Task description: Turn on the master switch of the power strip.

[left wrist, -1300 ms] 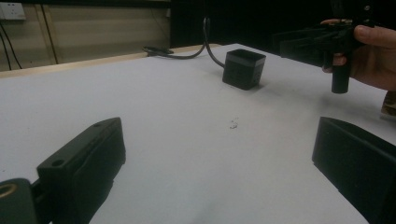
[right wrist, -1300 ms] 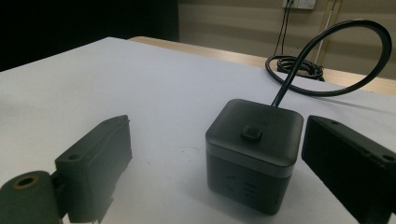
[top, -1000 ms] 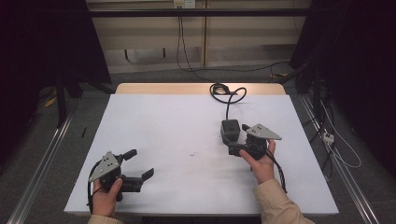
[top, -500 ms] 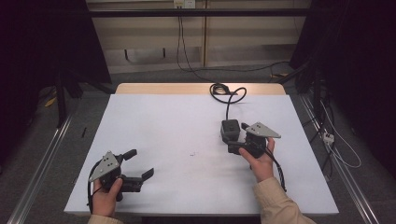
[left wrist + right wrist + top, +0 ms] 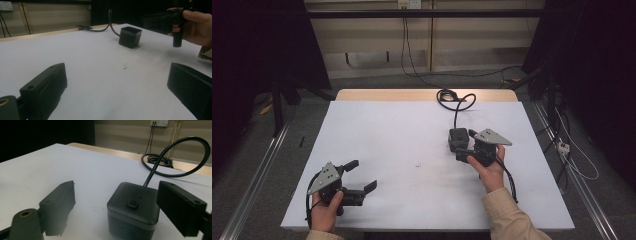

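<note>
The right gripper (image 5: 116, 207) has just been closing its jaws, but they stand wide and grip nothing. The black cube (image 5: 133, 207) sits between them, nearer the right jaw, on the tabletop (image 5: 50, 170). Beyond it lies its coiled cable (image 5: 160, 160). The left gripper (image 5: 359, 176), well apart, is wide and empty.

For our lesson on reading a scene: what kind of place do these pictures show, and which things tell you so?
Probably a lab or recording bench, not a home: a white-covered table between dark curtains, loose floor cables, and a black cube-shaped power block with its cable coiled.

Lab: dark curtains (image 5: 257, 45), floor rails (image 5: 254, 185).
</note>
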`<state>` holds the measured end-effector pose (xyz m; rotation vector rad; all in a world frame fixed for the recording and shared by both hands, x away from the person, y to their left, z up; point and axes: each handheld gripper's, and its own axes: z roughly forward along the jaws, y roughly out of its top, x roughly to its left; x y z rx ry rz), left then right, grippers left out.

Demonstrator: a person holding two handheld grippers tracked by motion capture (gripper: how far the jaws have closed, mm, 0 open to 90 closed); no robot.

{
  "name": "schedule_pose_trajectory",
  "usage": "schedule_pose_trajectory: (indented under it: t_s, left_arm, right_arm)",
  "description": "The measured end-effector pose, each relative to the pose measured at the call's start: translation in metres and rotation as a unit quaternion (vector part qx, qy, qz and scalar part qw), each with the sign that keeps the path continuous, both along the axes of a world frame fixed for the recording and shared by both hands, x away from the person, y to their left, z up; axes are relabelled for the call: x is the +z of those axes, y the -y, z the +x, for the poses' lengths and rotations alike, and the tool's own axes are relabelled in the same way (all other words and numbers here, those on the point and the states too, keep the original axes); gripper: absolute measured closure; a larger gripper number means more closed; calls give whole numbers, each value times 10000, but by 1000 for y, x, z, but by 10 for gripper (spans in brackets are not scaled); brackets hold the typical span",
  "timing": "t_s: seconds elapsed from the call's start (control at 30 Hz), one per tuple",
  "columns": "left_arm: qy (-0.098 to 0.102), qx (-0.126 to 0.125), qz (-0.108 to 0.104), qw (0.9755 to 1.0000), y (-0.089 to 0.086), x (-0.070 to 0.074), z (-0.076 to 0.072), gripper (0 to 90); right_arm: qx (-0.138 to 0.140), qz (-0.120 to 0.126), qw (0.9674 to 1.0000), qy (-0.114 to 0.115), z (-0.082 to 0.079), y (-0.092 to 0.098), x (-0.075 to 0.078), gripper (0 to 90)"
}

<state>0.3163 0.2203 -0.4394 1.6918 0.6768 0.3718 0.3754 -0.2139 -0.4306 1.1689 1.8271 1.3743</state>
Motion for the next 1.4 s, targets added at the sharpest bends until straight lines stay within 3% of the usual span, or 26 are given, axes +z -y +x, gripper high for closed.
schedule_pose_trajectory:
  t_s: [0.7,1.4]
  left_arm:
    - [0,-15,2,10000,1,0,0,24]
    - [14,1,7,10000,0,0,1,24]
  right_arm:
    - [-7,8,10000,-41,8,-1,4,279]
    - [-25,-143,9999,-89,16,-5,5,406]
